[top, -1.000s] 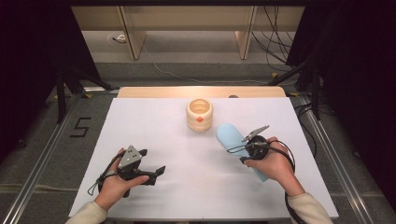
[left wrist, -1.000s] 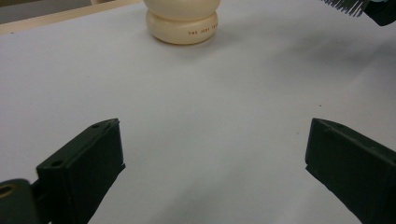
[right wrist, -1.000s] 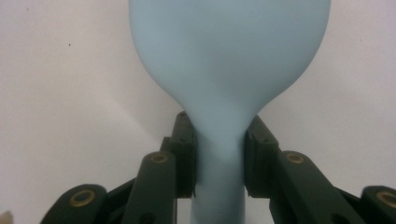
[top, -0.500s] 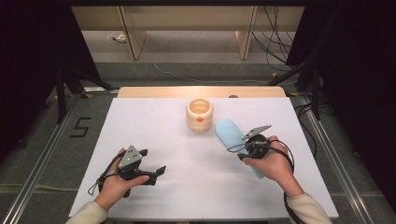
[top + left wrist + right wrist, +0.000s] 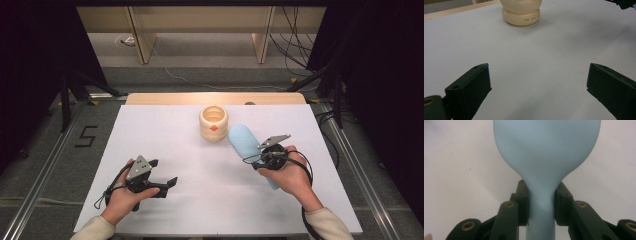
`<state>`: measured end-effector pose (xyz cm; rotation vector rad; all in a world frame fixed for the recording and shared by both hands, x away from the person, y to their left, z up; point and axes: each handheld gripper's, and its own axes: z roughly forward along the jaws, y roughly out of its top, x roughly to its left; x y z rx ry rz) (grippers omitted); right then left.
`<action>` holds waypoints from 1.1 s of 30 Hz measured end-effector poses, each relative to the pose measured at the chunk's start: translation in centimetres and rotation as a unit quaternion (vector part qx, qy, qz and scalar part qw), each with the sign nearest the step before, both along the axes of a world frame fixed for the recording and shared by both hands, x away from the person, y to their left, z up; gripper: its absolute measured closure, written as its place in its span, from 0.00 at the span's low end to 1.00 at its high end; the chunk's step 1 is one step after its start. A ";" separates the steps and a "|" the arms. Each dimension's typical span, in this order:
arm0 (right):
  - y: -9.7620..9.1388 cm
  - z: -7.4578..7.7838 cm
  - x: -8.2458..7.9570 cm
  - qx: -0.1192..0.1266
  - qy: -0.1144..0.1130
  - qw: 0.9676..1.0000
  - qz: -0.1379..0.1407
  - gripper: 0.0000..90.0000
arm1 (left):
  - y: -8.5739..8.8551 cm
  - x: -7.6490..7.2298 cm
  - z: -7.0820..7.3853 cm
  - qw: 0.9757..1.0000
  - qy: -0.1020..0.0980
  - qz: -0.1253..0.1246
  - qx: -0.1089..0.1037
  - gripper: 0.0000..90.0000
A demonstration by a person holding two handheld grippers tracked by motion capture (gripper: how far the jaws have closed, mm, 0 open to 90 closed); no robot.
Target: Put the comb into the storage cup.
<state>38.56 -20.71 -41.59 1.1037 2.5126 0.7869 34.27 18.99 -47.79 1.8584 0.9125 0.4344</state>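
A pale blue paddle-shaped spatula (image 5: 244,141) lies over the white table, its broad head pointing toward the far left. My right gripper (image 5: 255,159) is shut on its narrow neck; in the right gripper view both pads press the spatula (image 5: 544,157) at the neck, with the right gripper (image 5: 541,203) around it. A cream round jar (image 5: 213,122) with a small red mark stands mid-table, just left of the spatula's head. My left gripper (image 5: 164,175) rests low at the near left, open with nothing between its jaws. In the left gripper view the jar (image 5: 521,11) stands far ahead of the left gripper (image 5: 537,85).
The white table top (image 5: 165,135) has a wooden strip along its far edge (image 5: 165,98). Metal rails run along both sides on the floor, and a "5" mark (image 5: 85,135) lies left of the table. Cables trail from both grippers.
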 end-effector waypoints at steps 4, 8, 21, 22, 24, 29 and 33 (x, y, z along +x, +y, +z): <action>0.1 0.0 -0.1 0.018 -0.012 1.000 -0.003 0.78 | 0.1 0.2 0.3 1.000 -0.002 0.011 -0.004 0.05; 0.4 -0.2 -0.4 0.029 -0.022 0.999 -0.002 0.78 | 0.2 0.8 1.1 0.999 -0.004 0.026 -0.023 0.04; 1.4 -0.9 -0.7 0.051 -0.038 0.998 0.008 0.78 | -3.6 2.9 3.9 0.999 0.001 -0.009 -0.048 0.00; 1.5 -1.0 -0.8 0.054 -0.040 0.998 0.008 0.78 | -4.4 3.1 4.3 0.999 0.000 -0.014 -0.051 0.00; 1.6 -1.0 -0.8 0.057 -0.045 0.997 0.010 0.78 | -5.2 3.3 4.6 0.998 0.001 -0.021 -0.056 0.00; 1.8 -1.0 -0.9 0.067 -0.051 0.996 0.014 0.78 | -6.4 3.5 5.0 0.998 -0.002 -0.030 -0.060 0.00; 1.9 -1.2 -0.9 0.074 -0.054 0.996 0.014 0.78 | -7.2 3.6 5.1 0.998 -0.005 -0.034 -0.060 0.00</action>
